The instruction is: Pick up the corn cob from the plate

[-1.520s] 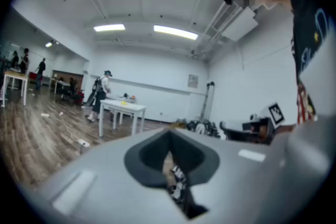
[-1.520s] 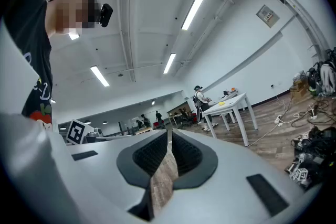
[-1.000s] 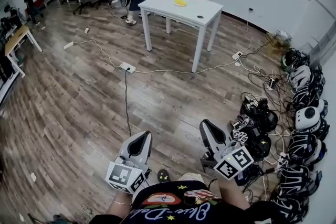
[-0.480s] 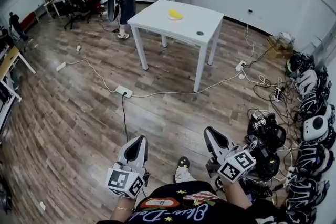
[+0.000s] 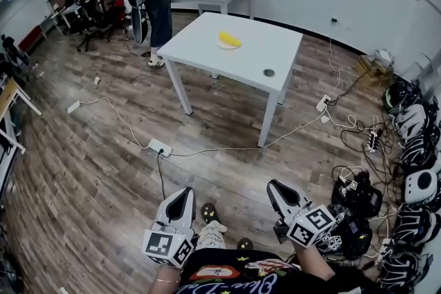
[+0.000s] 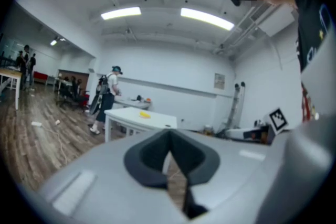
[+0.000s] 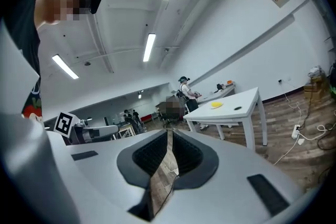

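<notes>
**Mia:** Head view first. Where is the corn cob?

**Ben:** The corn cob (image 5: 229, 39) is up at 12 o'clock. It is a little yellow thing on the white surface (image 5: 275, 51). The plate under it is too small for me to see well.

**Mia:** And the claws?

**Ben:** The left claw (image 5: 185, 193) is low at 7 o'clock. The right claw (image 5: 278, 186) is low at 5 o'clock. Lots of wooden floor (image 5: 103, 169) lies between them and the surface.

**Mia:** Now the left gripper view.

**Ben:** The left claw (image 6: 168, 134) is pinched together with nothing in it. The corn cob (image 6: 144, 114) is tiny, at 11 o'clock from the tips.

**Mia:** And the right gripper view?

**Ben:** The right claw (image 7: 169, 131) is pinched together too, and empty. The corn cob (image 7: 216, 104) is at 2 o'clock from its tips, far off.

**Mia:** So how much is done?

**Ben:** I think nothing yet. The corn is not touched. The person has to reach the surface, open a claw wide, close it on the corn, then lift.
</notes>
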A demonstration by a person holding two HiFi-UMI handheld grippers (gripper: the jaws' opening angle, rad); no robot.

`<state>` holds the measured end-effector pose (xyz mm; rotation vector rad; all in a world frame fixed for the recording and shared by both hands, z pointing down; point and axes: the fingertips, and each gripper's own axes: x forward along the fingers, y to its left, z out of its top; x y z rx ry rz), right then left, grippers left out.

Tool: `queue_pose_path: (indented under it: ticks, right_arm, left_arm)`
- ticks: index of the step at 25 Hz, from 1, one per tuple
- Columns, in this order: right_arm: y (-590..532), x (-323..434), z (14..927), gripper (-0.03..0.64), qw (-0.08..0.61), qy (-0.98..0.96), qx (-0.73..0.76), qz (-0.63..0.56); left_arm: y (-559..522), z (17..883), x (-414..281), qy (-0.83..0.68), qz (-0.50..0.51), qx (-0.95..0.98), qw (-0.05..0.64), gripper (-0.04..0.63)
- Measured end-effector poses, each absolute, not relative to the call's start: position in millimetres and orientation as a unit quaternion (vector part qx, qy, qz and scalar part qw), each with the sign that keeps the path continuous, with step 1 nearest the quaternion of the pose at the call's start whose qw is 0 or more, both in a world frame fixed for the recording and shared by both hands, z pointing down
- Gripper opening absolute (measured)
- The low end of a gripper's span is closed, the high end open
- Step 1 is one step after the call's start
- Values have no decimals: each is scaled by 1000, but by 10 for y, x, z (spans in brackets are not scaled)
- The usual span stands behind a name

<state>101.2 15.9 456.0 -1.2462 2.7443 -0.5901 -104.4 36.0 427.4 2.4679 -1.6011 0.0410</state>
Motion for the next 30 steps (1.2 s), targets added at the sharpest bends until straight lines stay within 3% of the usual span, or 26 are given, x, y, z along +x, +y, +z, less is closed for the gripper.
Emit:
queue_pose_path:
  ticks: [4, 10, 16, 27, 30]
  right_arm:
    - [-719, 789, 4664, 18, 7, 889, -418, -188]
    - [-2357, 233, 4125, 18, 56, 892, -431, -127]
    - [-3304, -175, 3875, 18, 168, 876, -433, -130]
    - [-5809, -212, 4377, 31, 63, 883, -457, -92]
    - [-6776, -162, 4705, 194, -25, 881, -464, -88]
  left_arm:
    - [-628, 4323, -1189, -526, -11, 845, 96, -3]
    - [-2278, 4016, -1571, -485, -27, 873, 51, -3]
    - [-3324, 4073, -2103, -477, -13, 877, 45, -3]
    - [-5512, 4264, -2279, -478, 3, 877, 55, -3]
    - [-6244, 4106, -2292, -491, -1, 870, 39, -3]
